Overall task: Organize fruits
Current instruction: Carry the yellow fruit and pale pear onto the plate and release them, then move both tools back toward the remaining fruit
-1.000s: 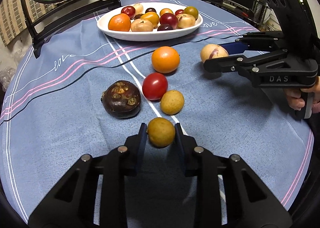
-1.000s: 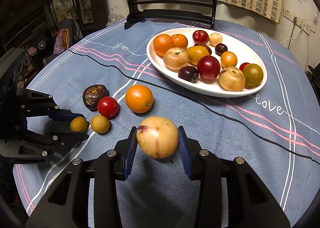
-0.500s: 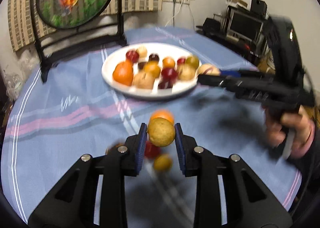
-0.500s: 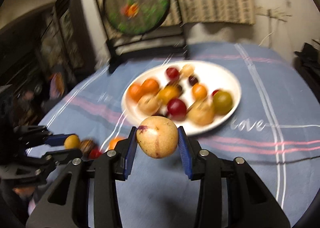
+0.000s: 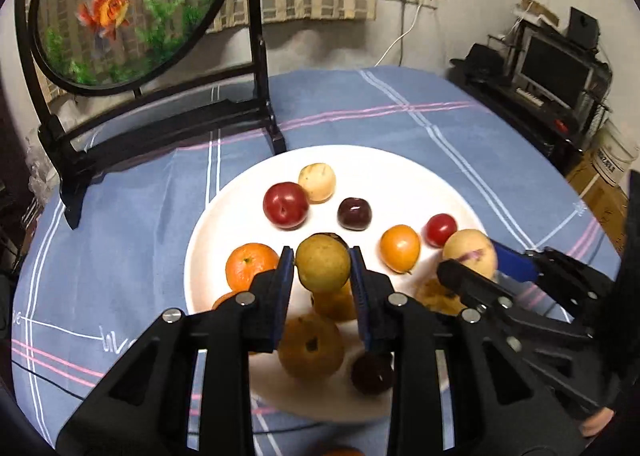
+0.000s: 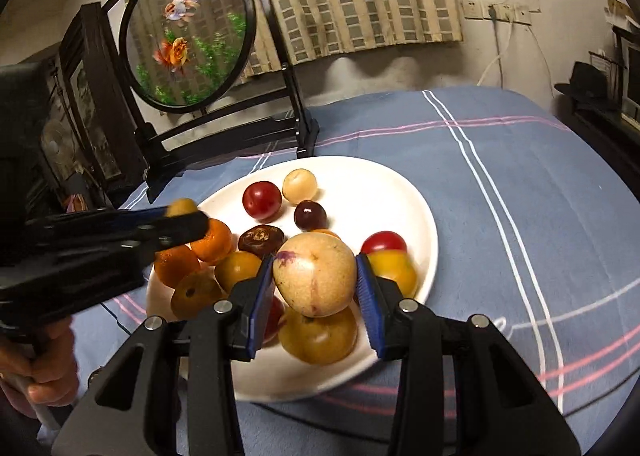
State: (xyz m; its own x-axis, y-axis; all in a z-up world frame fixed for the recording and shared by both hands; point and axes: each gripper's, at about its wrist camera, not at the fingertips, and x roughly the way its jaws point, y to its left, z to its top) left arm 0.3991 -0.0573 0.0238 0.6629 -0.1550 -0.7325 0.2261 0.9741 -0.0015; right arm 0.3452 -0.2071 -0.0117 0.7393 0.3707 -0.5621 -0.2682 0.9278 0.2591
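Observation:
My left gripper [image 5: 322,269] is shut on a small yellow-brown round fruit [image 5: 322,263] and holds it above the white plate [image 5: 392,168] of mixed fruit. My right gripper [image 6: 316,281] is shut on a pale yellow fruit with a purple mark [image 6: 315,273], also above the plate [image 6: 384,192]. The right gripper shows in the left wrist view [image 5: 472,260] at the plate's right side. The left gripper shows in the right wrist view [image 6: 188,216] at the plate's left side. Oranges, red and dark plums and yellow fruits lie on the plate.
A black stand with a round goldfish panel [image 5: 120,8] stands just behind the plate. The blue striped tablecloth [image 5: 400,112] covers the round table. A dark desk with a monitor [image 5: 556,68] is at the right, beyond the table edge.
Both grippers have lifted their fruits off the cloth and carried them forward over the plate. The loose fruits on the cloth have dropped out of view.

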